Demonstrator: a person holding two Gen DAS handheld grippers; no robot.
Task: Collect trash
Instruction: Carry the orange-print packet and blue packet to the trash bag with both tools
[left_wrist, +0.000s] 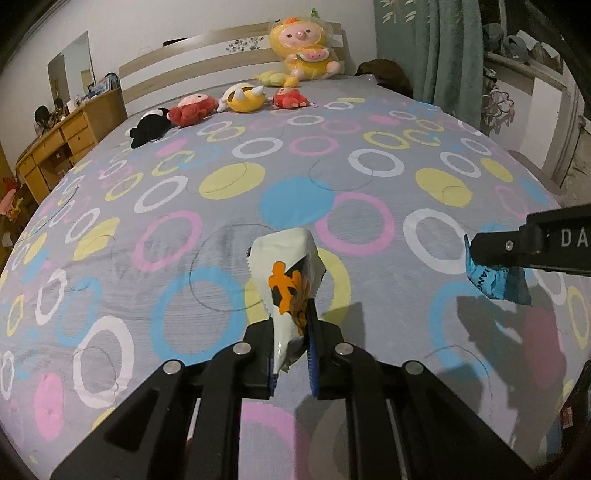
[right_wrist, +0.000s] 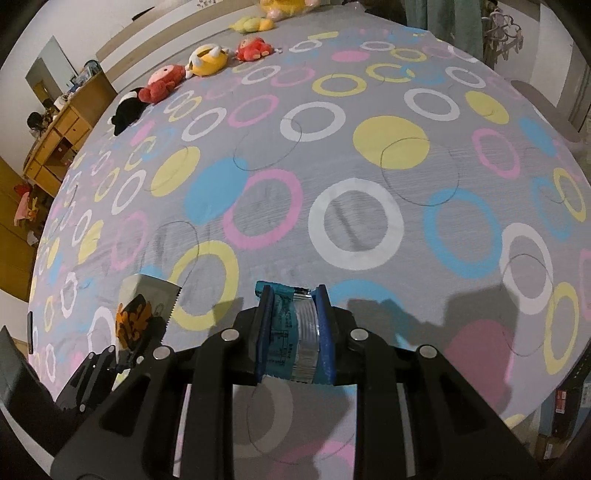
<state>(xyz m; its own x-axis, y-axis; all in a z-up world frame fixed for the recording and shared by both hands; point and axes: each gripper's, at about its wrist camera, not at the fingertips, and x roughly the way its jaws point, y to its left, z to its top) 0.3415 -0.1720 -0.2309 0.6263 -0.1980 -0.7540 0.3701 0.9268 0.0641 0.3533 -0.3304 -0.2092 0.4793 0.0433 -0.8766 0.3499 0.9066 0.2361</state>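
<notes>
Nearest the lens in the left wrist view, at bottom centre, the left gripper (left_wrist: 291, 354) has its blue pads pressed hard together on the narrow end of a white wrapper with orange print (left_wrist: 291, 273), which stands up and forward above the bedspread (left_wrist: 184, 206). At the right edge of that frame the right gripper (left_wrist: 491, 254) reaches in from the side, pinching a blue wrapper (left_wrist: 495, 284) that hangs below its tip. In the right wrist view the same blue wrapper (right_wrist: 293, 332) sits flat between the blue pads at lower centre, jaws only partly apart because the packet fills them; the white wrapper (right_wrist: 147, 306) shows at lower left.

Both grippers tilt steeply down toward the bed, clear of the cloth, their shadows falling just ahead. To carry well, keep both pinches firm and level: the white wrapper is gripped only by its end and could slip or swing. No bin is in view, so I cannot tell where they should go.
</notes>
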